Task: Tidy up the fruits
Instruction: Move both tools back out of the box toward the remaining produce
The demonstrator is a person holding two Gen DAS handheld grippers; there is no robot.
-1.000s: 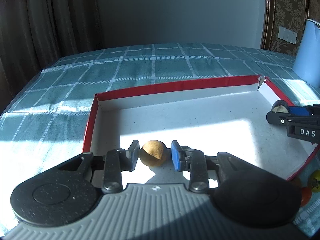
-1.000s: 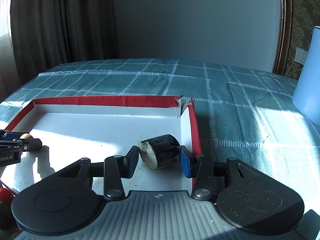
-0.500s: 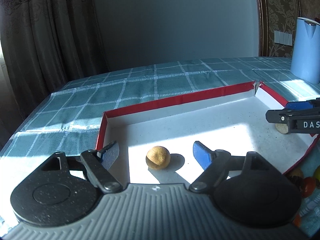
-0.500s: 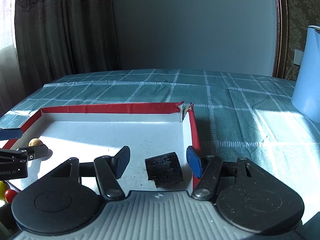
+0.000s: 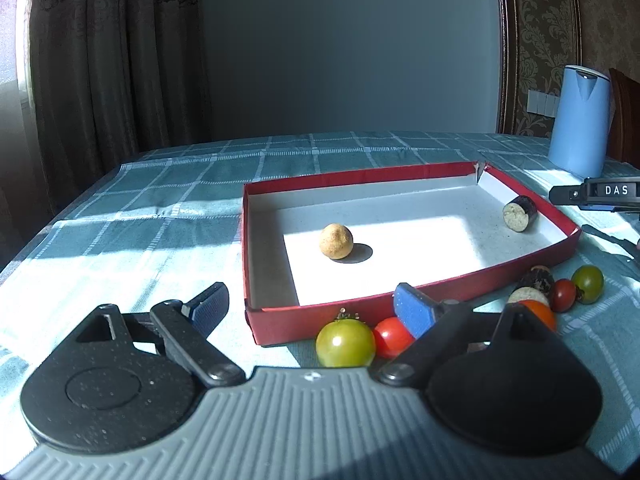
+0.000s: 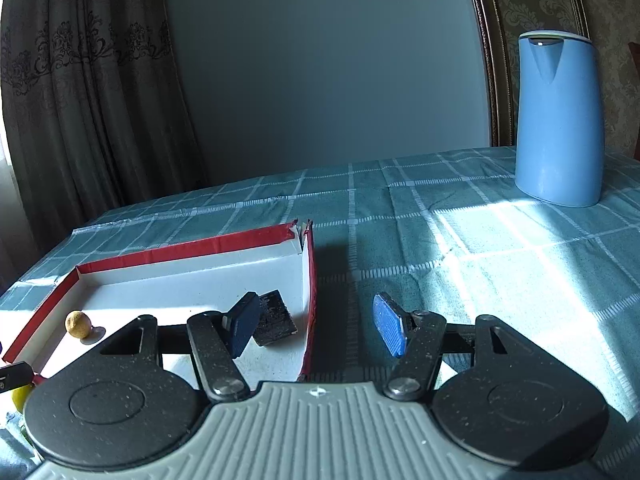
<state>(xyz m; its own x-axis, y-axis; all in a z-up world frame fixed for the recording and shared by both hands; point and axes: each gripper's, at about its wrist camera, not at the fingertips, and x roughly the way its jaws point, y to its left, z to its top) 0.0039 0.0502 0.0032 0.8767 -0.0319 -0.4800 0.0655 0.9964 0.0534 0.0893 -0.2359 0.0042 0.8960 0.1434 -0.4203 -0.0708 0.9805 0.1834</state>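
Observation:
A red-walled tray with a white floor holds a tan round fruit in its middle and a dark cut piece with a pale end by its right wall. My left gripper is open and empty, over the tray's near wall. A green tomato and a red tomato lie just in front of it. My right gripper is open and empty, straddling the tray's right wall, with the dark piece behind its left finger. The tan fruit also shows in the right wrist view.
More small fruits lie outside the tray's near right corner: a dark piece, a red tomato, a green-red tomato and an orange one. A blue kettle stands at the far right on the teal checked tablecloth.
Both grippers opened, released the tan fruit and the dark piece into the tray, then pulled back and up. The left one now sits outside the tray's near wall.

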